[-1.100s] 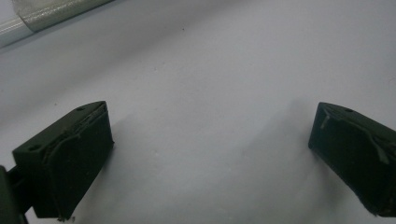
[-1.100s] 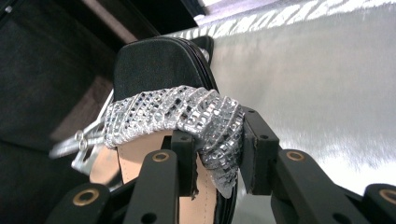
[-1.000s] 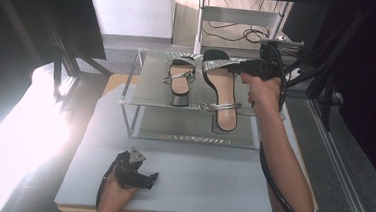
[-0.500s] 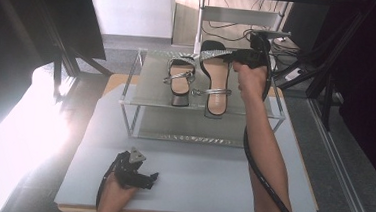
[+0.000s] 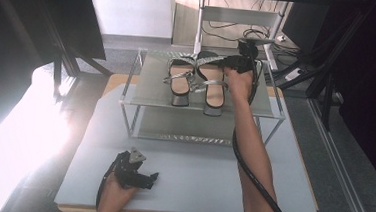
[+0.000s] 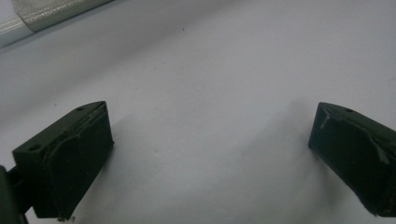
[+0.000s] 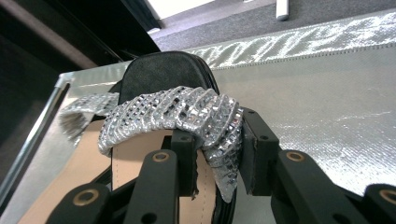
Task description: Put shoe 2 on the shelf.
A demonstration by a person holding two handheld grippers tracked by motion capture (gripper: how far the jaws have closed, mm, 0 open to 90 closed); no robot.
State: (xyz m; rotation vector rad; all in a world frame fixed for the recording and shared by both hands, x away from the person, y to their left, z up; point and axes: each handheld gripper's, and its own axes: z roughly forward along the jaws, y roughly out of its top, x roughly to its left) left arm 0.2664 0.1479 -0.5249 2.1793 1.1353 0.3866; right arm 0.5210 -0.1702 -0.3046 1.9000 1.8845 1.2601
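Observation:
Two sandals with silver rhinestone straps lie side by side on the top shelf of a metal rack (image 5: 147, 90). My right gripper (image 5: 235, 65) reaches to the toe end of the right sandal (image 5: 215, 94). In the right gripper view the right gripper (image 7: 217, 142) is shut on that sandal's glittering toe strap (image 7: 173, 112), above its tan insole (image 7: 133, 161). The left sandal (image 5: 179, 81) lies free beside it. My left gripper (image 5: 150, 177) rests low over the grey table near its front edge. The left gripper (image 6: 210, 154) stands open, with nothing between its fingers.
The rack has a lower shelf (image 5: 194, 131) and stands at the back half of the grey table (image 5: 200, 182). A cable (image 5: 251, 175) trails along the right forearm. A dark stand and loose cables (image 5: 261, 36) lie behind the rack. Bright glare covers the floor at left.
My right gripper has moved left and a little down with the right sandal, bringing it close beside the left sandal on the top shelf. The left gripper has stayed in place.

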